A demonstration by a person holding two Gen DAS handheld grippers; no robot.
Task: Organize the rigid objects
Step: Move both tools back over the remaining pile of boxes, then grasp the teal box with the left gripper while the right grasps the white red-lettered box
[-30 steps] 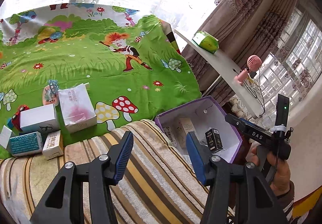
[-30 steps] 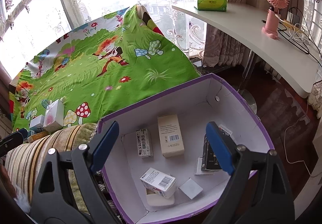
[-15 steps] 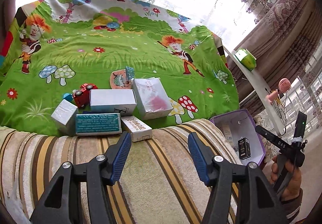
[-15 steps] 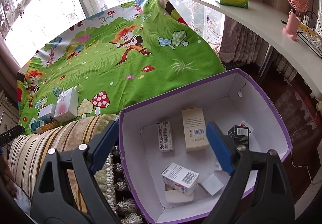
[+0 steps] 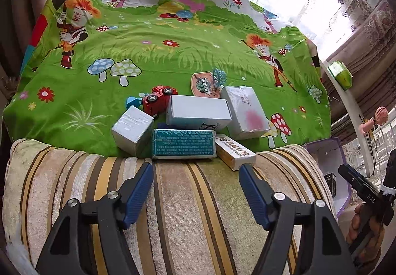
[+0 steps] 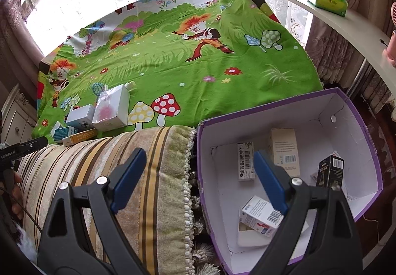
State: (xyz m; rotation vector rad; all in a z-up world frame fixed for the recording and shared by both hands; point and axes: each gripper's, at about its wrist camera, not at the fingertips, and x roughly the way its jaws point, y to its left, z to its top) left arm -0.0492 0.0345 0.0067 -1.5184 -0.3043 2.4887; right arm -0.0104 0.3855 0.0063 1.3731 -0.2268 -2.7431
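Left gripper (image 5: 195, 186) jaws just widened, empty; right gripper (image 6: 198, 176) apart, empty. Teal carton (image 5: 183, 143) just beyond left gripper: light, stiff; pinch its long sides.

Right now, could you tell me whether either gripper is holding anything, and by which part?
Nothing is held: the left gripper and right gripper both stand open and empty.

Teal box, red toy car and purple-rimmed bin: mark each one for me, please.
teal box (image 5: 183, 143), left wrist view, middle of its printed top face.
red toy car (image 5: 158, 102), left wrist view, red body between the wheels.
purple-rimmed bin (image 6: 272, 108), right wrist view, far purple rim.
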